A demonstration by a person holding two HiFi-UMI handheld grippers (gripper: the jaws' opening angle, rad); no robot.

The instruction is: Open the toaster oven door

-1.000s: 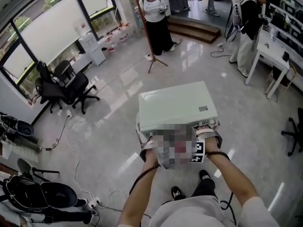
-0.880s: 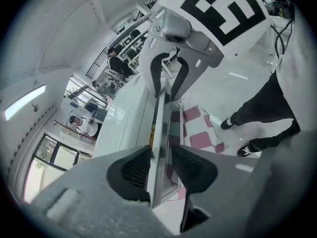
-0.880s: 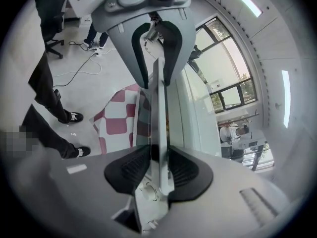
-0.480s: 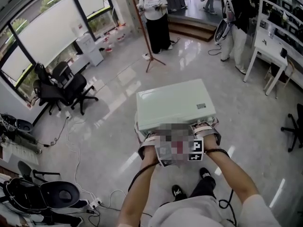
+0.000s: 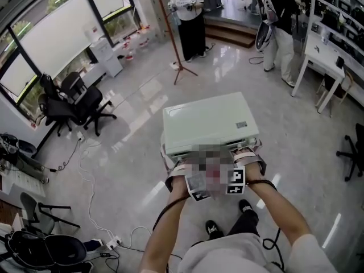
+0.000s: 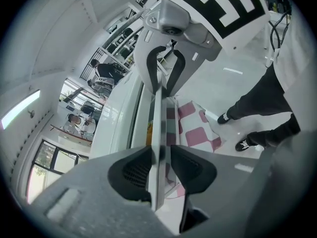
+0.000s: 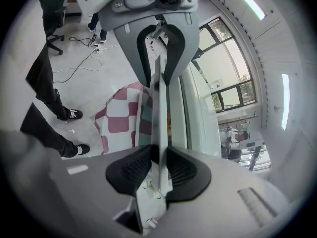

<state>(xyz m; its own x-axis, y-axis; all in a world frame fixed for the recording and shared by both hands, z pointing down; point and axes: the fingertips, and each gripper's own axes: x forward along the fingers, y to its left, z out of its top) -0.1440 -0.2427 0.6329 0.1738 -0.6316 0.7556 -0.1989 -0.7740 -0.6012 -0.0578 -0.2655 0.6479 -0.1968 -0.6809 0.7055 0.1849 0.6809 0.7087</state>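
Note:
A white toaster oven [image 5: 207, 121] stands on a small table with a red-and-white checked cloth [image 6: 198, 133]. At its near front edge, a blurred patch hides the middle of the door. My left gripper [image 5: 181, 172] and right gripper [image 5: 247, 158] sit at the two ends of that edge. In the left gripper view the pale door handle bar [image 6: 159, 118] runs between my left gripper's [image 6: 161, 165] pads, which have just been closing and press on it. The right gripper [image 7: 159, 165] pads, also closing lately, clamp the same bar [image 7: 161, 108]. A narrow dark gap shows between bar and oven body [image 6: 116, 123].
My feet [image 5: 213, 229] stand just behind the table. A tripod stand [image 5: 181, 67] and a person [image 5: 190, 16] are beyond the oven. Black office chairs [image 5: 74, 104] and floor cables [image 5: 85, 164] lie left. A white desk [image 5: 327, 56] with another person [image 5: 278, 21] is at the right.
Both grippers stay at the oven's front edge. The oven sits slightly higher in the head view. The person at the back right has walked further away.

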